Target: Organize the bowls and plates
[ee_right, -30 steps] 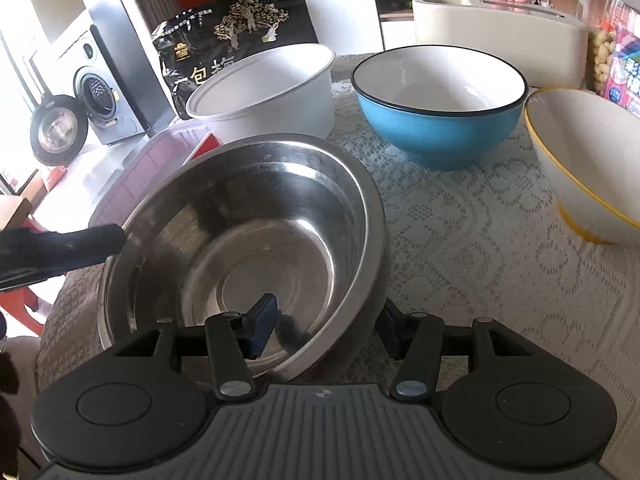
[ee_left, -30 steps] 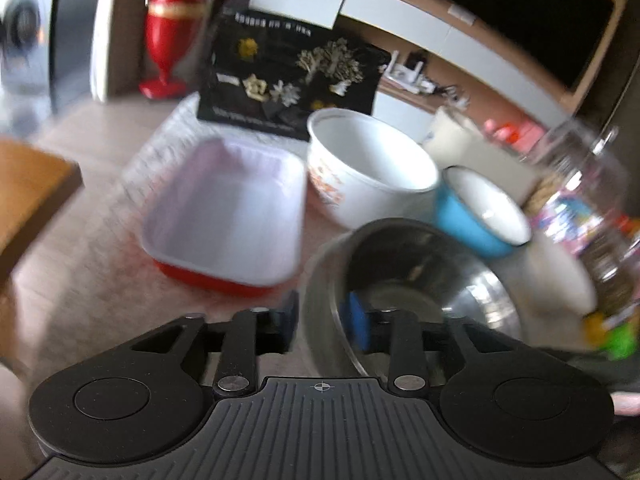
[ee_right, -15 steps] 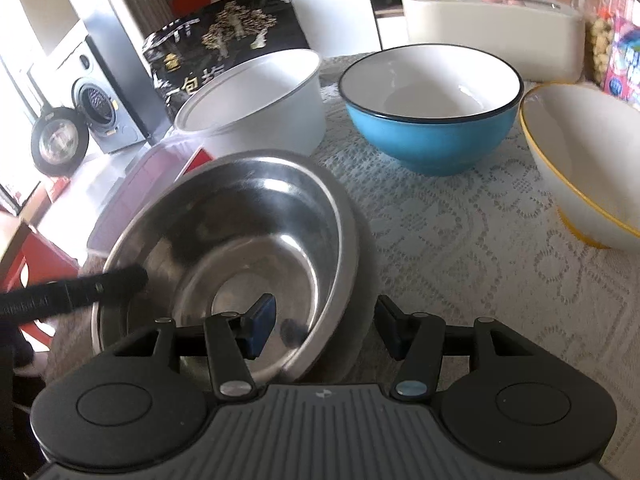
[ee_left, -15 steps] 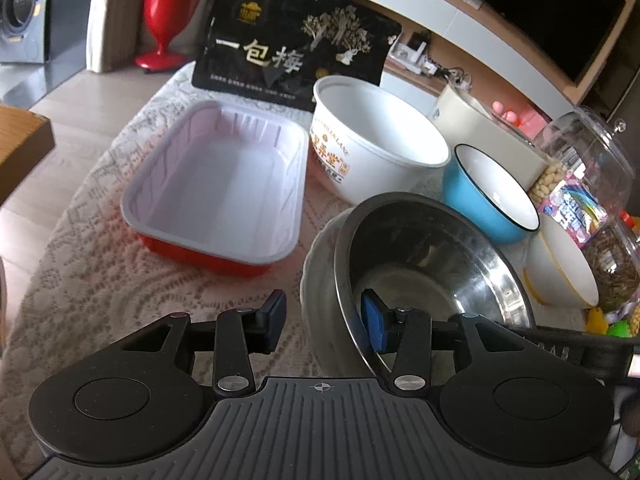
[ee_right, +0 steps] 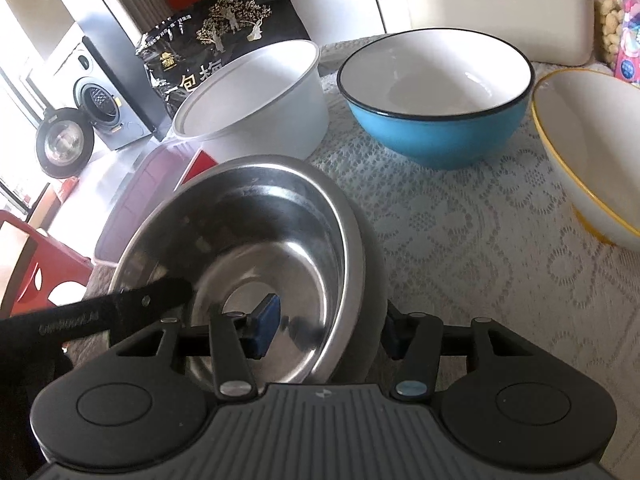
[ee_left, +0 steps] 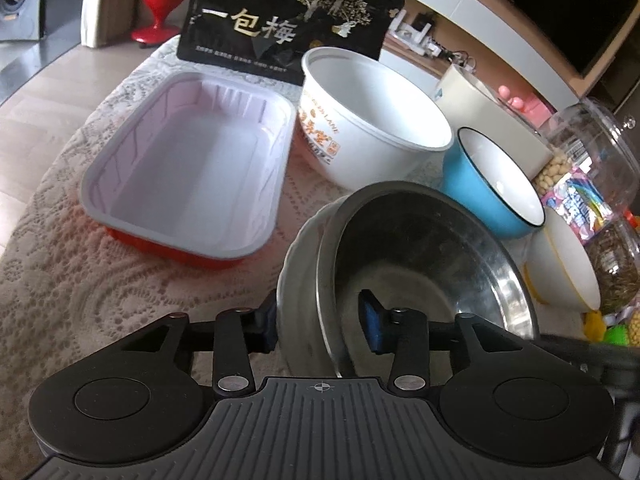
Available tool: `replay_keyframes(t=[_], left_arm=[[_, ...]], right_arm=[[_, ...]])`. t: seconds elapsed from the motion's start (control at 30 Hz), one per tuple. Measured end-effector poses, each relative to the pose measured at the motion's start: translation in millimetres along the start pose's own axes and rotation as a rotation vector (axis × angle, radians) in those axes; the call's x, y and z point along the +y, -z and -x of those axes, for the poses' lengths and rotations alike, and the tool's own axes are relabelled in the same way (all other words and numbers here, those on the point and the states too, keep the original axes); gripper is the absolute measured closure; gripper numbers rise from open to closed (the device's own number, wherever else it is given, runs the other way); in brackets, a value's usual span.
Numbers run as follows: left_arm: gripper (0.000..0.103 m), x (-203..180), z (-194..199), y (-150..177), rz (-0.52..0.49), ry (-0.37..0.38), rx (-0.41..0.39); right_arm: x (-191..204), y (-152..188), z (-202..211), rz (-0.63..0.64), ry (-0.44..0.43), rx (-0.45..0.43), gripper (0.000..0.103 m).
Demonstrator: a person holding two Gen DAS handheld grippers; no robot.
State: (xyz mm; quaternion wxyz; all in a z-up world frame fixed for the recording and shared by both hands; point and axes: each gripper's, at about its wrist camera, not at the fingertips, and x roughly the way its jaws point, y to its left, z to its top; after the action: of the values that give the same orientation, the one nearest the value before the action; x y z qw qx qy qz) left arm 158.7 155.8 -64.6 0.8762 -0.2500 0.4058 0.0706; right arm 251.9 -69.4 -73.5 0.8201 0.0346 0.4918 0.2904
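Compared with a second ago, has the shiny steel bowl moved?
Yes. In the right wrist view the steel bowl has sunk lower and uncovers more of the red tray behind it.

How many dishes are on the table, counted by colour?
Shiny steel bowl: 1
Pale ribbed bowl around it: 1
Tall white bowl: 1
Blue bowl: 1
Yellow-rimmed white bowl: 1
Red tray: 1
Total: 6

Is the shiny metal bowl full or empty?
Empty. The metal bowl shows only its bare, shiny bottom in both wrist views, with nothing inside but the tips of the hand-held grippers at its rim.
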Motion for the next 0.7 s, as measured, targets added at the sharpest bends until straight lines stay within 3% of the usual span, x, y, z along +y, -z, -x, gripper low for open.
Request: replay_keyframes(t=[0.37, 0.7], left_arm=[[0.056, -34, -28, -14, -0.099, 0.030, 0.023], [0.057, -27, -26, -14, -0.083, 0.060, 0.006]], right_arm=[[-26, 5, 15, -0.061, 0.046, -0.015, 0.051], [-19, 6, 11, -0.009, 0.079, -0.035, 0.046]])
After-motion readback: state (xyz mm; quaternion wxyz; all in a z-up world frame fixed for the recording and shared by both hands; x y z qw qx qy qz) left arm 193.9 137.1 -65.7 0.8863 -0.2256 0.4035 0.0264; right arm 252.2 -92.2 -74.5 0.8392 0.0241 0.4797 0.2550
